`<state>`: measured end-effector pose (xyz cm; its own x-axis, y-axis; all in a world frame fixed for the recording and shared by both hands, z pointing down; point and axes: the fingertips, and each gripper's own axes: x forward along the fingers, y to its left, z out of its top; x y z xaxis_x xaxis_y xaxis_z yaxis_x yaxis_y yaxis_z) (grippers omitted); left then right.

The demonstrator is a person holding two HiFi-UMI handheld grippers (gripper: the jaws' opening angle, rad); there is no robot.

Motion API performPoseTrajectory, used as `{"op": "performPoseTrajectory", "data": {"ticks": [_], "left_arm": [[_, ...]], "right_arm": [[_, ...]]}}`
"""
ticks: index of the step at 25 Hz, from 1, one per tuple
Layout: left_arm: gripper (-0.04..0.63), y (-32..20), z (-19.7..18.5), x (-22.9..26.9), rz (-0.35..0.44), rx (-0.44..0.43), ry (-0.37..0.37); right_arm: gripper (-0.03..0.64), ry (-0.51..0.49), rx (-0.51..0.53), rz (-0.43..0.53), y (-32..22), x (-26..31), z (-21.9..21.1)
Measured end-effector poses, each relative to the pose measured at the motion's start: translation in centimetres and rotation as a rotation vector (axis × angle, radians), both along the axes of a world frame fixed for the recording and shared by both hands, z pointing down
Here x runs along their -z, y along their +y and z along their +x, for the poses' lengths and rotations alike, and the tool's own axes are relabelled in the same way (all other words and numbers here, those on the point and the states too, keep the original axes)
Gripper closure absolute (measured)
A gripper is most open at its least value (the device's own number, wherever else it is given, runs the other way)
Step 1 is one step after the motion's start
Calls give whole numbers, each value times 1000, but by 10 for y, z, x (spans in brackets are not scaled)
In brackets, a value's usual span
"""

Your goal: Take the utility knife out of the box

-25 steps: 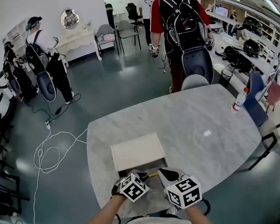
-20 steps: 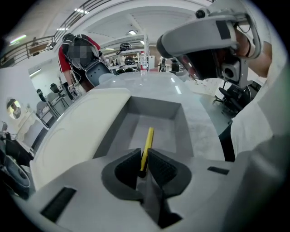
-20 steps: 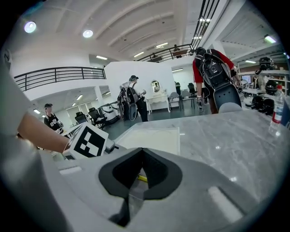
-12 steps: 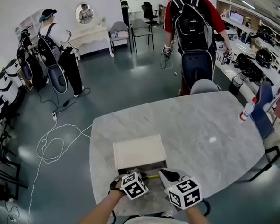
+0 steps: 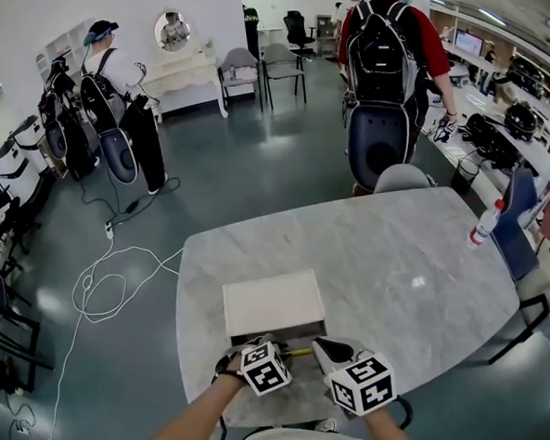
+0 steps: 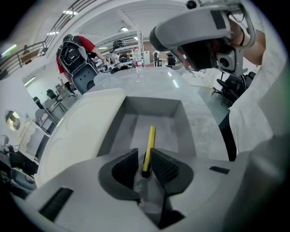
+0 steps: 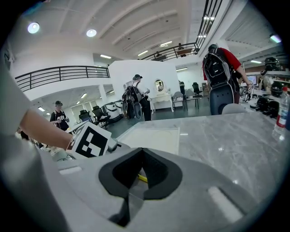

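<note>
A pale flat box (image 5: 273, 303) lies on the marble table (image 5: 398, 263), its open tray (image 6: 149, 118) towards me. A slim yellow utility knife (image 6: 148, 147) reaches out over the tray, and my left gripper (image 6: 146, 159) is shut on its near end. In the head view the knife (image 5: 299, 351) shows as a short yellow bar between the two grippers. My right gripper (image 7: 141, 159) is just right of it with its jaws together and nothing between them. A bit of the knife (image 7: 142, 178) shows below them. The left gripper's marker cube (image 7: 92, 141) is close on its left.
A plastic bottle (image 5: 481, 225) stands at the table's far right edge. A grey chair (image 5: 398, 177) is at the far side, with a person wearing a black backpack (image 5: 385, 40) behind it. Another person (image 5: 119, 94) and a white cable (image 5: 103, 290) are on the floor to the left.
Both grippers and the knife stay almost where they were at the box's near side. The head view has shifted a little, and the person with the backpack has moved to the right.
</note>
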<state>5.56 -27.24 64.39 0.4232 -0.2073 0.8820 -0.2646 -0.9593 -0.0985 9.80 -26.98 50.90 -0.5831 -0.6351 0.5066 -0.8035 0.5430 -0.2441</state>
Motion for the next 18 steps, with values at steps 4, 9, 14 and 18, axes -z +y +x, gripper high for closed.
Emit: {"op": "performPoseTrajectory", "data": {"ticks": [4, 9, 14, 18], "left_arm": [[508, 1, 6, 1, -9, -35, -18], [503, 14, 7, -2, -44, -66, -19], [503, 15, 3, -10, -45, -84, -47], [503, 14, 3, -10, -53, -85, -50]], "right_arm": [[612, 2, -10, 4, 2, 3, 6], [612, 0, -18, 6, 6, 1, 3], [612, 1, -28, 0, 11, -2, 2], [612, 2, -44, -4, 13, -1, 4]]}}
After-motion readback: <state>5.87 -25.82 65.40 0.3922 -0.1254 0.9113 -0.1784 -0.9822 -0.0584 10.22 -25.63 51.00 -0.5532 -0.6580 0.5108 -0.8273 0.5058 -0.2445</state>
